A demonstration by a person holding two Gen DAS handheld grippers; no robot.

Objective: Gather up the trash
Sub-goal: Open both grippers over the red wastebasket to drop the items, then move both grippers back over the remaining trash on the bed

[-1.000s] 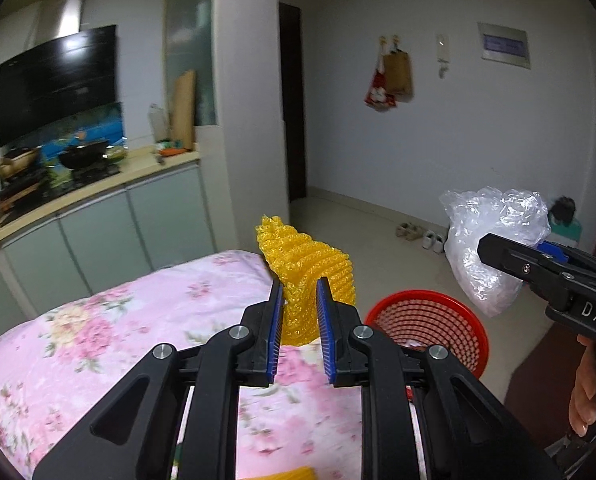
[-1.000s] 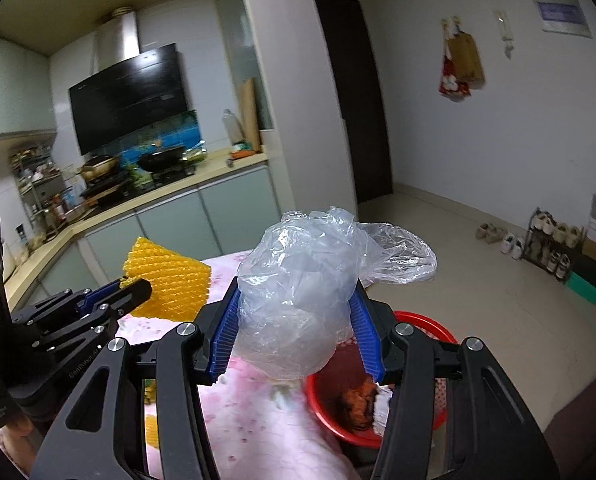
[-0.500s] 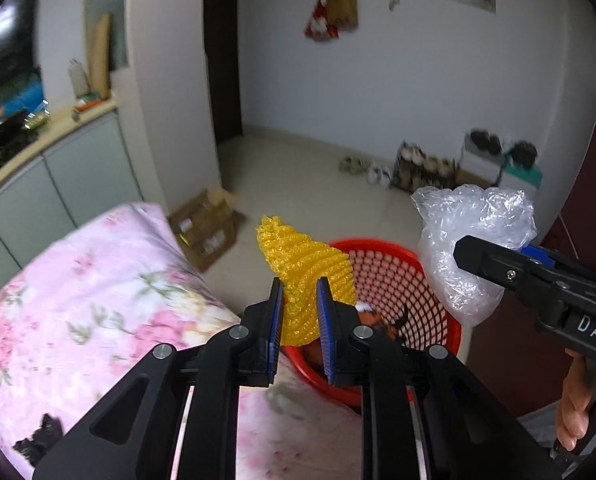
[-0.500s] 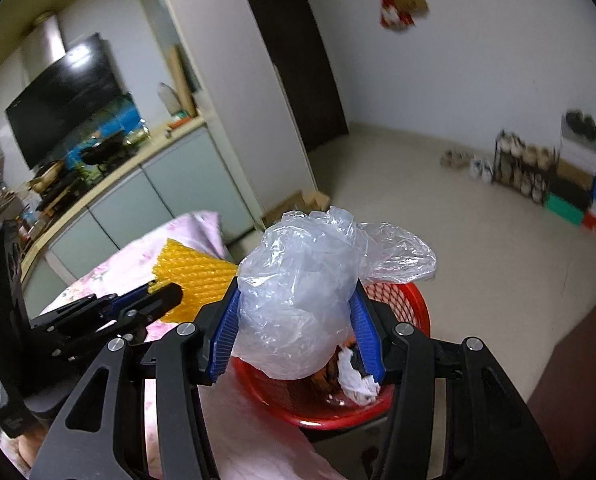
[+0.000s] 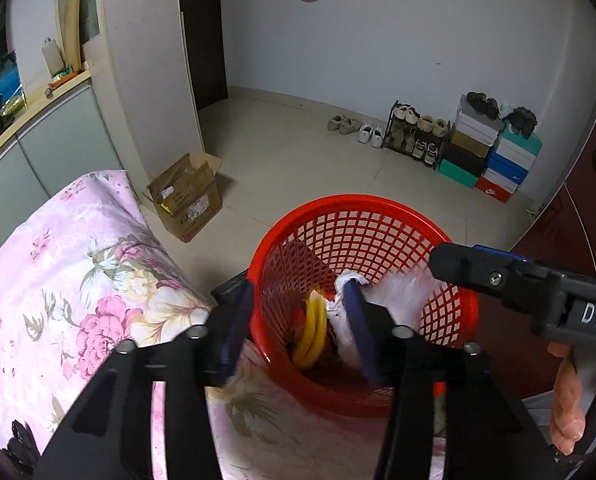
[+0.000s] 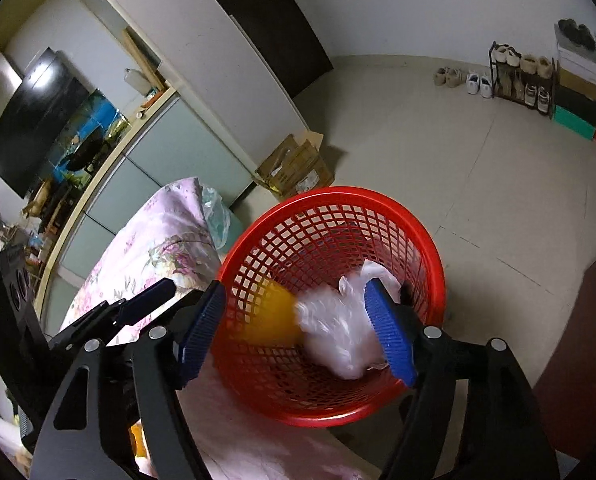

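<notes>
A red mesh basket (image 5: 354,201) (image 6: 338,193) stands on the floor beside the table, right under both grippers. My left gripper (image 5: 298,304) hangs over its near rim with its jaws opening. The yellow foam net (image 5: 312,332) (image 6: 269,316) is a blur between them, free of both pads, inside the basket. My right gripper (image 6: 295,292) (image 5: 498,276) is also opening above the basket. The clear plastic bag (image 6: 338,332) (image 5: 394,292) is blurred and lies against the right pad only, down in the basket. Other white trash lies at the bottom.
A table with a pink floral cloth (image 5: 77,280) (image 6: 149,248) borders the basket on the left. On the tiled floor beyond are an open cardboard box (image 5: 185,200), a shoe rack (image 5: 418,136) and stacked shoe boxes. A person's hand (image 5: 566,400) holds the right gripper.
Both grippers came down over the red basket, tilted downward and spread their jaws. The yellow net and the plastic bag left the pads and are dropping into the basket.
</notes>
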